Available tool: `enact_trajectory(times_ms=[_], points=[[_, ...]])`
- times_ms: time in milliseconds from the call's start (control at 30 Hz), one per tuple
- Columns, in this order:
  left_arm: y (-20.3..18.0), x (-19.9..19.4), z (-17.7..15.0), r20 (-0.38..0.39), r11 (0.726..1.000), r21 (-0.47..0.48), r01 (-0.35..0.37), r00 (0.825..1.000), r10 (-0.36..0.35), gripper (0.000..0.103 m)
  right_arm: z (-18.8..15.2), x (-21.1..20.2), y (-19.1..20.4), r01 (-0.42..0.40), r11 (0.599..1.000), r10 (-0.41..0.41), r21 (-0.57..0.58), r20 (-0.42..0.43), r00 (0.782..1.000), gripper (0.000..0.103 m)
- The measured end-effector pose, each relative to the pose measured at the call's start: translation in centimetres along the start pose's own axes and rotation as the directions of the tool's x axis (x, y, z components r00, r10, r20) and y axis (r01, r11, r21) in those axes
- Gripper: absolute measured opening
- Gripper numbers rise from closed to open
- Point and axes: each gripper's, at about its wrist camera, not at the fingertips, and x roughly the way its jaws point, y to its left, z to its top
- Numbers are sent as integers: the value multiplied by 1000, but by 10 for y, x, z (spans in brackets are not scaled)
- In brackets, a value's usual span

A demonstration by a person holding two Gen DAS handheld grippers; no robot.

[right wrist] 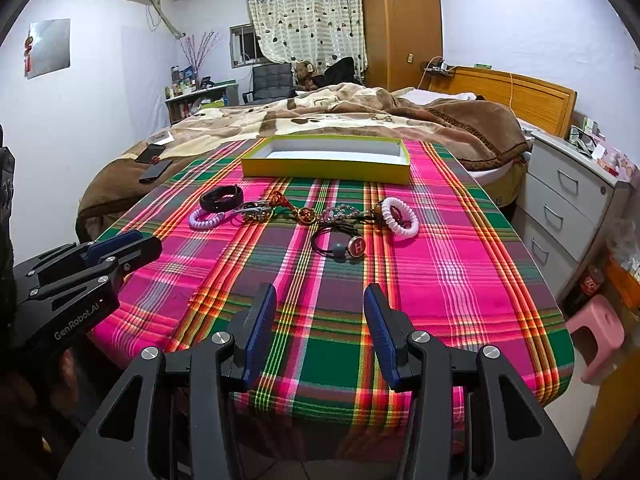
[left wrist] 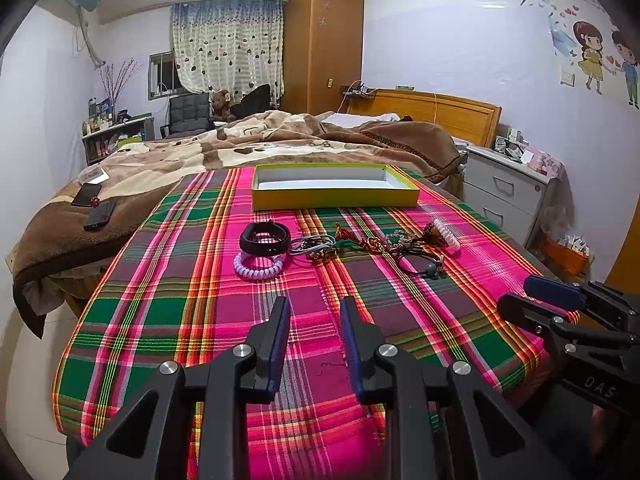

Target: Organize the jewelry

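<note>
A row of jewelry lies across the plaid-covered table (left wrist: 168, 312): a black strap bracelet (left wrist: 265, 237) (right wrist: 221, 197), a lilac coil band (left wrist: 259, 267) (right wrist: 205, 219), a silver bangle (left wrist: 313, 243), a red-and-amber charm (right wrist: 304, 213), a black cord with a grey bead and an "H" disc (right wrist: 347, 245) and a white coil band (right wrist: 400, 219) (left wrist: 447, 233). Behind them stands an empty yellow box (left wrist: 335, 197) (right wrist: 326, 168). My left gripper (left wrist: 315, 305) hovers open over the near cloth, nothing between its fingers. My right gripper (right wrist: 320, 292) is open too, short of the black cord.
A bed with a brown blanket (left wrist: 280, 140) runs behind the table, with two phones (left wrist: 93, 205) on its left part. White drawers (right wrist: 568, 200) and a pink stool (right wrist: 598, 338) stand to the right. The table's near edge lies just below both grippers.
</note>
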Motion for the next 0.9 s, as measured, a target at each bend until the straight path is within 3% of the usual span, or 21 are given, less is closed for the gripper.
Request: enact_trajectory(times_ms=[900], points=[[-4,-1,-1,0,1000,-6,15,1000,-15,25,-1,2,0,1,1000,-1,0,-3,1000,46]])
